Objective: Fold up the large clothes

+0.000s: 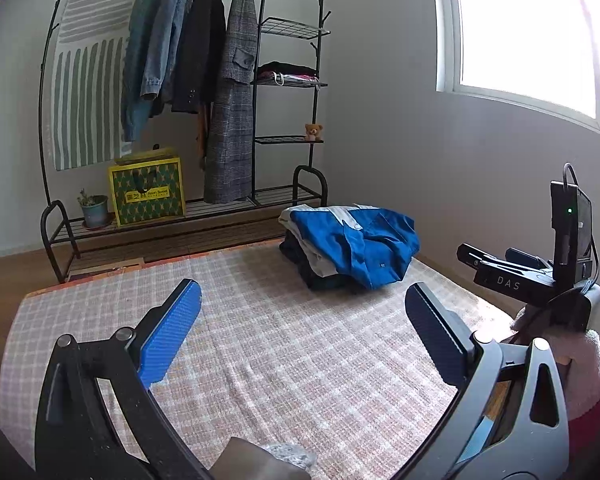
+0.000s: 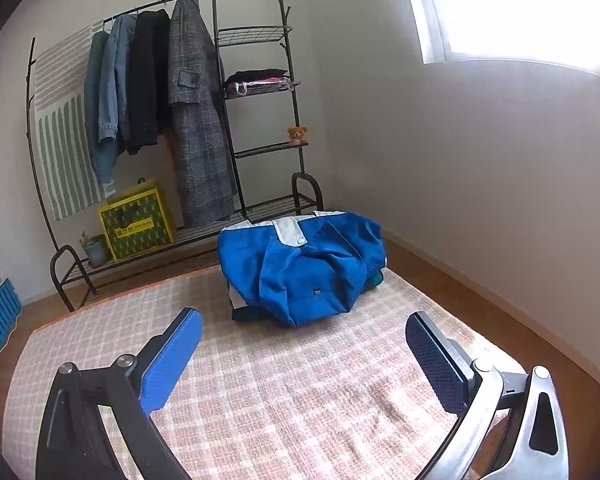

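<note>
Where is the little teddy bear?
The teddy bear sits on a low side shelf of the black clothes rack, right of the long grey checked coat, in both wrist views.

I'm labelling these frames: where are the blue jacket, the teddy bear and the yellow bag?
blue jacket (image 2: 300, 276): right wrist view, front panel.
teddy bear (image 1: 313, 131): left wrist view, body.
yellow bag (image 1: 148, 192): left wrist view, front face.

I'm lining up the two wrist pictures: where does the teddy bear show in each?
Left wrist: teddy bear sits on the rack's lower side shelf, centre of the picture, above the blue jacket.
Right wrist: teddy bear on the same shelf, centre, above the jacket.
Shared landmark: plaid coat hanging just left of it.
</note>
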Motion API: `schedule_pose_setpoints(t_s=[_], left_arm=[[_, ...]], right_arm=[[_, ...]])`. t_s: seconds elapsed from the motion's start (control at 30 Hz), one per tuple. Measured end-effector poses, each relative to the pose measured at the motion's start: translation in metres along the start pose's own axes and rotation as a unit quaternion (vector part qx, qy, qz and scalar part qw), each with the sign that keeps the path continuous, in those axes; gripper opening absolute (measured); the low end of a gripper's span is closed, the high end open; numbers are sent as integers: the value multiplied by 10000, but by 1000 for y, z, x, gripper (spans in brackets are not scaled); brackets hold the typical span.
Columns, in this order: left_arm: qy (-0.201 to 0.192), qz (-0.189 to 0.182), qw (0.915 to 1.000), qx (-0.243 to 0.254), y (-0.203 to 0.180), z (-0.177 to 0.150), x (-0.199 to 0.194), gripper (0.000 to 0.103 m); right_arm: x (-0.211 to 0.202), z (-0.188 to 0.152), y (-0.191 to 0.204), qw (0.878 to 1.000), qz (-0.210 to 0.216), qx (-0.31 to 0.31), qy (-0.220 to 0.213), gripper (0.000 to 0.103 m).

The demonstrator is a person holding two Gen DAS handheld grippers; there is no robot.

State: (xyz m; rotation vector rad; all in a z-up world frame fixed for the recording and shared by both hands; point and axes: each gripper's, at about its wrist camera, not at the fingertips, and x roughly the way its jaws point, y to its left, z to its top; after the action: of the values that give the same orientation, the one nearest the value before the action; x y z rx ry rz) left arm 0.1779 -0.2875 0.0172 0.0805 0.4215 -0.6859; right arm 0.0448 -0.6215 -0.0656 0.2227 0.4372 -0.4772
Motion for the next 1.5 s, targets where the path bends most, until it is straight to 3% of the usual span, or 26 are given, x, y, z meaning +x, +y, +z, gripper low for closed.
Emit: schedule_pose_setpoints(t_s=[1.5], left_arm=[[77,40,9998,174,-2,-16,-5,103]], right_arm=[[10,-7,5,9996,135,10,255,103]])
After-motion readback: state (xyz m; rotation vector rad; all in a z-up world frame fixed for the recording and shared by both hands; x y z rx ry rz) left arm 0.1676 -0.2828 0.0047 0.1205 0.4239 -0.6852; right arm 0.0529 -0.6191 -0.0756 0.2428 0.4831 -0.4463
